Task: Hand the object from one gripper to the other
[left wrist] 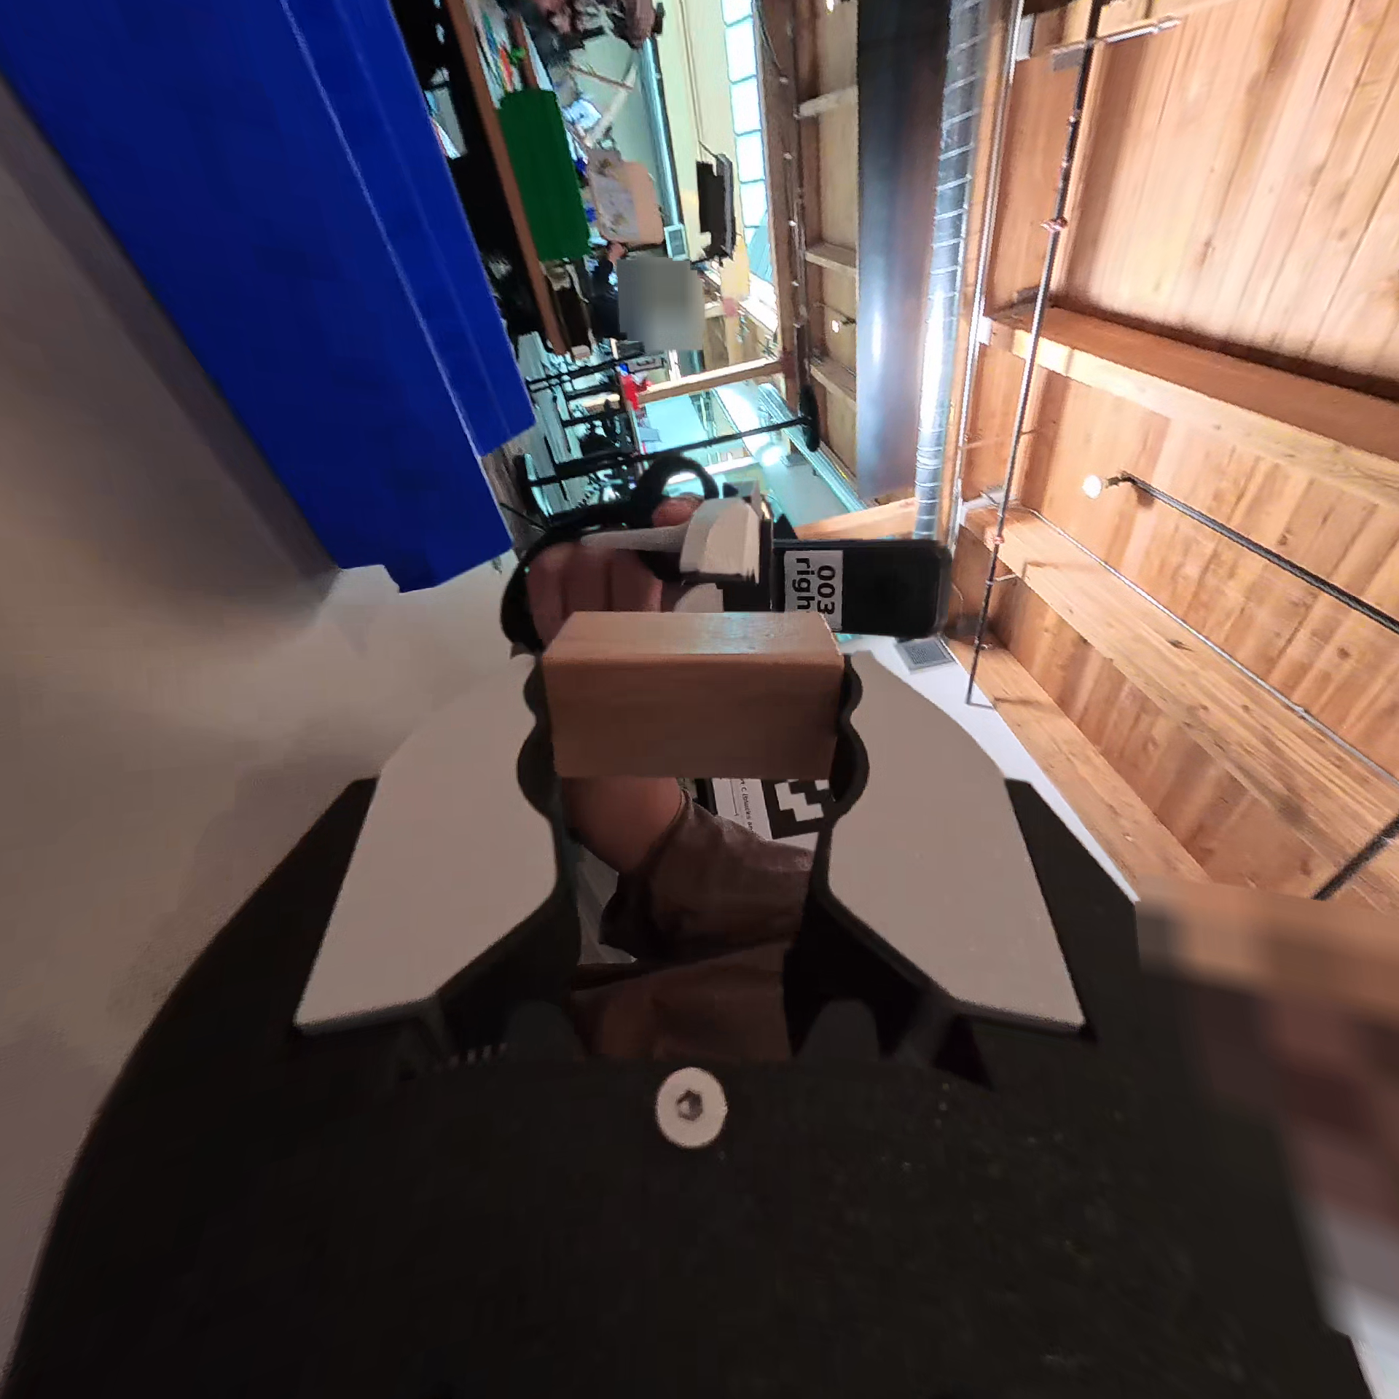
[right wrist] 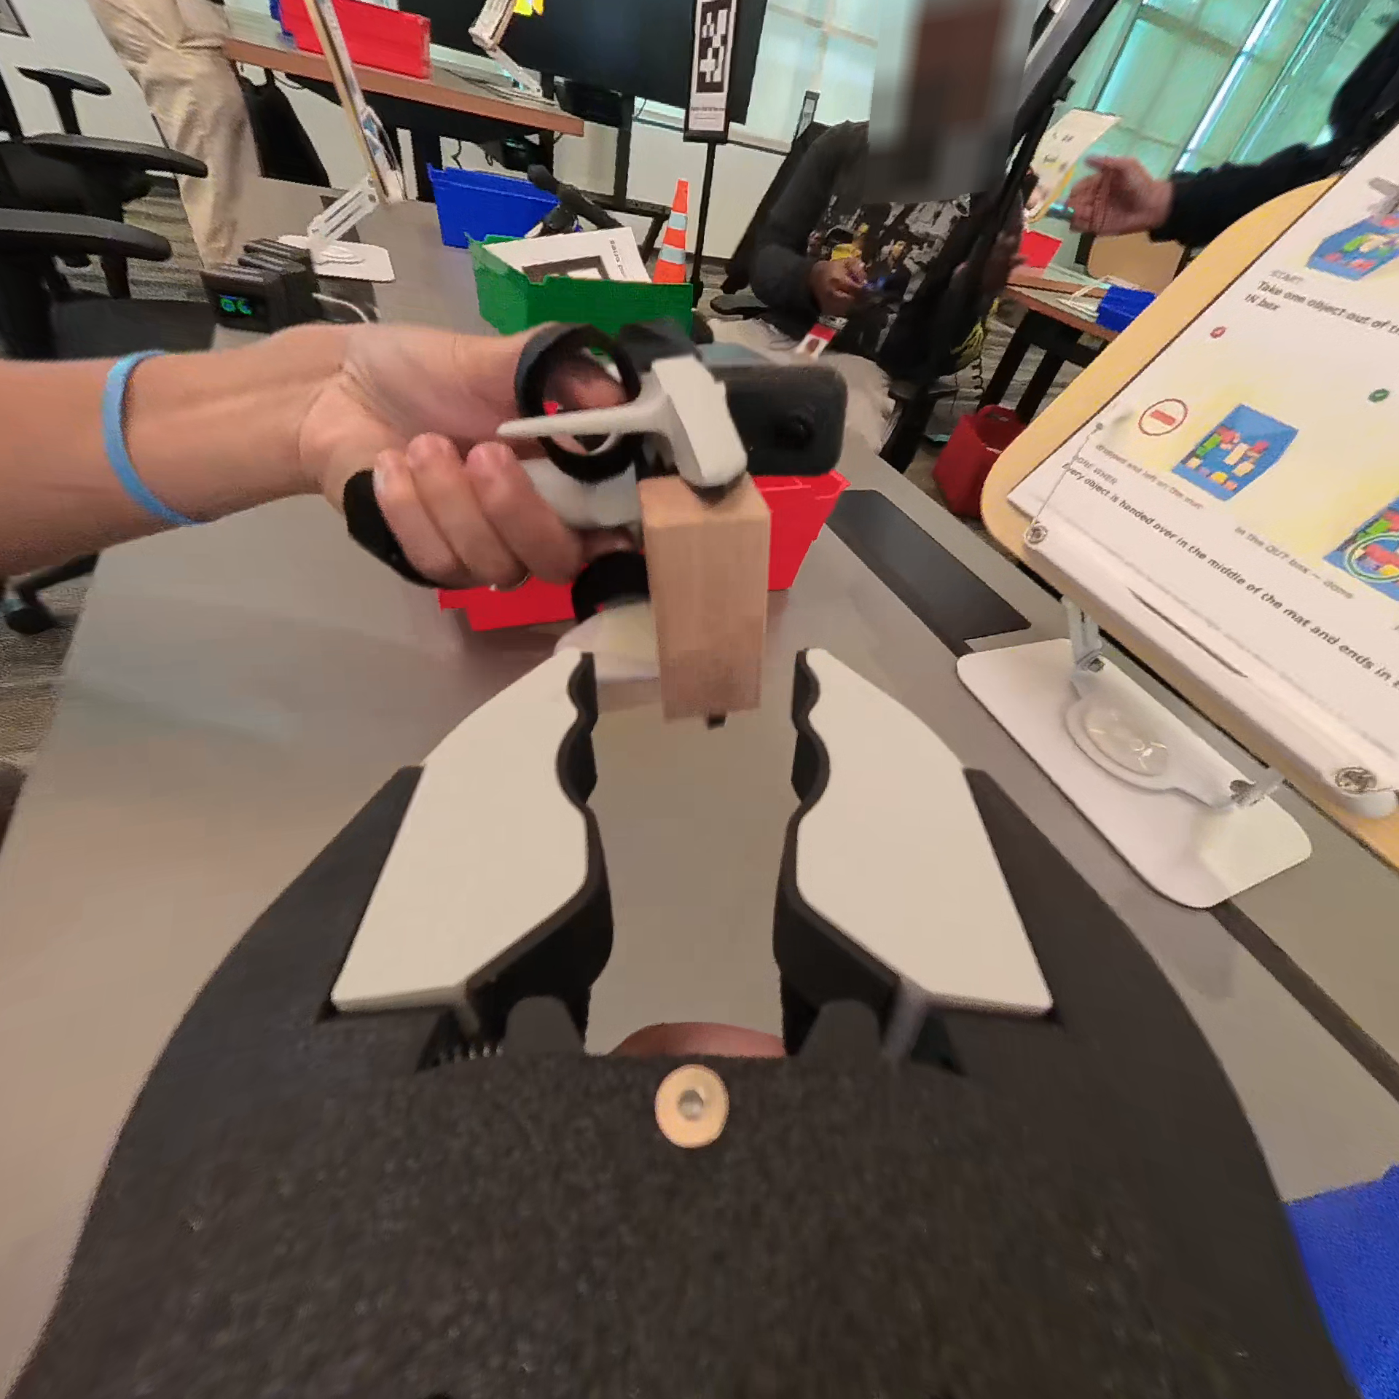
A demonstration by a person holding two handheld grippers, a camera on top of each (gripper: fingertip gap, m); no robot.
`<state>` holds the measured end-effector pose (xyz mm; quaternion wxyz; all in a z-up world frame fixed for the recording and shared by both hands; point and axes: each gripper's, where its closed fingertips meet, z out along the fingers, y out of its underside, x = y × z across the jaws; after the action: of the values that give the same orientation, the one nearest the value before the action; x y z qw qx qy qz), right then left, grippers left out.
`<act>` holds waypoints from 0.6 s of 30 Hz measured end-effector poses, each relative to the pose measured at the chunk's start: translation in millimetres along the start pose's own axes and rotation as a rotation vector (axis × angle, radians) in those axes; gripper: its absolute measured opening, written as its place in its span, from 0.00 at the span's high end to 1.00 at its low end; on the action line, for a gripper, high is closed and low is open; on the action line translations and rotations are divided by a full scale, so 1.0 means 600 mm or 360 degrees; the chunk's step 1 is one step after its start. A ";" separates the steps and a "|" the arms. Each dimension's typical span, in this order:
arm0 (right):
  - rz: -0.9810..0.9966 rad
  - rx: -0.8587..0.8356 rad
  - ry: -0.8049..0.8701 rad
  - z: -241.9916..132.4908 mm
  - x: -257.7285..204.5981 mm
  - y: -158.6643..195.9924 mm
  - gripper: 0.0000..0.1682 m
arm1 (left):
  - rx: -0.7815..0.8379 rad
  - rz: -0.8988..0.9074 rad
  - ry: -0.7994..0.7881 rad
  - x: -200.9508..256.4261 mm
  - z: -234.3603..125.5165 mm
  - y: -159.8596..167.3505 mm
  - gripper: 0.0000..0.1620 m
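Observation:
A light wooden block (left wrist: 693, 693) is clamped end to end between the fingertips of my left gripper (left wrist: 690, 704), which is turned on its side. In the right wrist view a hand holds that left gripper (right wrist: 700, 606) above the grey table (right wrist: 227, 681), with the block (right wrist: 711, 575) standing upright in it. My right gripper (right wrist: 693, 696) is open and empty. Its fingertips sit just below and on either side of the block's lower end, not touching it. The right gripper (left wrist: 708, 575) also shows behind the block in the left wrist view, held by a hand.
A red bin (right wrist: 795, 522) sits on the table right behind the block, with a green bin (right wrist: 575, 299) and a blue bin (right wrist: 484, 200) farther back. An instruction board on a white stand (right wrist: 1135, 764) is at the right. A blue bin (left wrist: 265, 265) is close on the left. People sit beyond.

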<state>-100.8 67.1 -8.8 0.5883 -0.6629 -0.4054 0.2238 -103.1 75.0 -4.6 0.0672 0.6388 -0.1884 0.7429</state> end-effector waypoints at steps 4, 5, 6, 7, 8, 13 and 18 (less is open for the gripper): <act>0.0016 0.0016 0.0002 0.002 0.019 0.005 0.71 | -0.0065 -0.0018 0.0086 0.002 0.041 0.004 0.56; 0.0025 0.0014 -0.0007 0.001 0.021 0.009 0.73 | -0.0077 -0.0016 0.0090 0.002 0.048 0.005 0.56; 0.0020 0.0031 -0.0040 -0.003 0.018 0.010 0.77 | -0.0081 -0.0025 0.0097 0.001 0.052 0.005 0.56; 0.0003 0.0049 -0.0055 -0.007 0.016 0.010 0.81 | -0.0083 -0.0039 0.0109 0.000 0.056 0.005 0.56; -0.0016 0.0065 -0.0052 -0.011 0.015 0.010 0.81 | -0.0093 -0.0042 0.0121 0.000 0.059 0.008 0.56; -0.0009 0.0087 -0.0084 -0.036 0.002 -0.006 0.81 | -0.0047 0.0223 0.0079 0.020 0.035 0.053 0.49; 0.0085 0.0092 0.0293 -0.168 0.101 -0.071 0.81 | -0.0034 0.0609 -0.0261 0.002 -0.017 0.233 0.53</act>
<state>0.2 54.6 64.2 0.6358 -0.6740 -0.3250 0.1892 -160.1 -50.0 -31.9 -0.0837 0.6490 -0.3190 0.6856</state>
